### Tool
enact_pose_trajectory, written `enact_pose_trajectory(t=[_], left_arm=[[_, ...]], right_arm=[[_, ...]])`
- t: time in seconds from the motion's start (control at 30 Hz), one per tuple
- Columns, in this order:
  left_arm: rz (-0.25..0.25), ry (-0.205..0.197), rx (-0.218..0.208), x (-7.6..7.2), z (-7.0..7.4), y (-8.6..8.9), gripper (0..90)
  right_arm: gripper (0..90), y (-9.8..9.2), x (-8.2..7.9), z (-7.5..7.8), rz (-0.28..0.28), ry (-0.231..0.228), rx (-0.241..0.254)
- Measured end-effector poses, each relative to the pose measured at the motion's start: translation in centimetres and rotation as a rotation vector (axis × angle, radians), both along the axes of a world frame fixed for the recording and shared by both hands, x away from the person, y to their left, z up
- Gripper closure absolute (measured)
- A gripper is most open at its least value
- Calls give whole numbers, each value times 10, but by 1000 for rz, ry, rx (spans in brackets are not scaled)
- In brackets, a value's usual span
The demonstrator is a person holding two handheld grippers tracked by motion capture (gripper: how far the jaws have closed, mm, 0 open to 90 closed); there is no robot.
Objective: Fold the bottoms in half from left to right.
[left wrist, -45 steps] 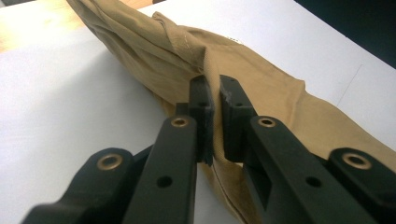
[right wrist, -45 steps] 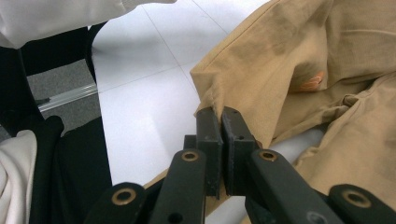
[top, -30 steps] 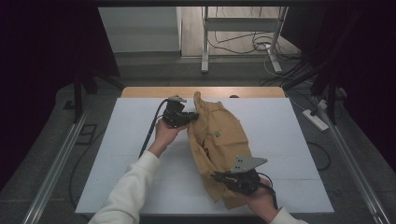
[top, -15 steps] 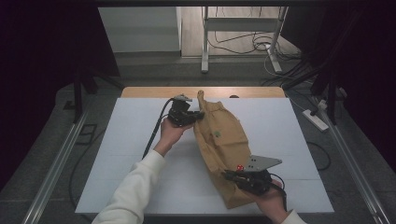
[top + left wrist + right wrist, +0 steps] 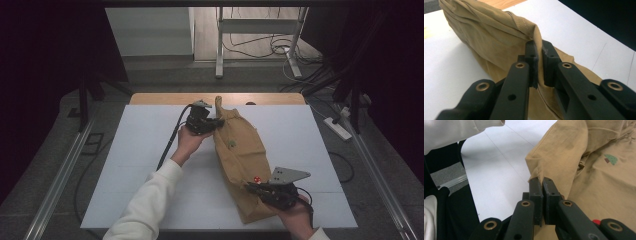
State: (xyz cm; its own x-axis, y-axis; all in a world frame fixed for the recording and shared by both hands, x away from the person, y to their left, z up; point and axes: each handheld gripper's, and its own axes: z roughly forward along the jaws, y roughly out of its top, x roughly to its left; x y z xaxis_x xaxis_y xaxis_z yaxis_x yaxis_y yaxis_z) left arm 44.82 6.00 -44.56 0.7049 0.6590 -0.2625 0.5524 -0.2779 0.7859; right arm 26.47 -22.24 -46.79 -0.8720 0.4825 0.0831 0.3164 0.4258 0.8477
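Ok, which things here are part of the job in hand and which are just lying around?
In the job:
- tan garment, stretched along the white table
- left gripper, shut on its far edge
- right gripper, shut on its near edge

Lying about:
- power strip on the floor
- loose cables by the metal stand

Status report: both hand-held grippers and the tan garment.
Left hand-held gripper shut on tan garment, far edge. Right hand-held gripper shut on near edge. Garment stretched over white table. Nothing in the way.
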Motion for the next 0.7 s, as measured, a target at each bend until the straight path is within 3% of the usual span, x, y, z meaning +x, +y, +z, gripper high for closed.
enact_pose_trajectory(t=[0.7], left_arm=[[-24, -6, 8, 4, 1, -26, 840]], right_arm=[[865, -25, -4, -4, -70, 21, 4]])
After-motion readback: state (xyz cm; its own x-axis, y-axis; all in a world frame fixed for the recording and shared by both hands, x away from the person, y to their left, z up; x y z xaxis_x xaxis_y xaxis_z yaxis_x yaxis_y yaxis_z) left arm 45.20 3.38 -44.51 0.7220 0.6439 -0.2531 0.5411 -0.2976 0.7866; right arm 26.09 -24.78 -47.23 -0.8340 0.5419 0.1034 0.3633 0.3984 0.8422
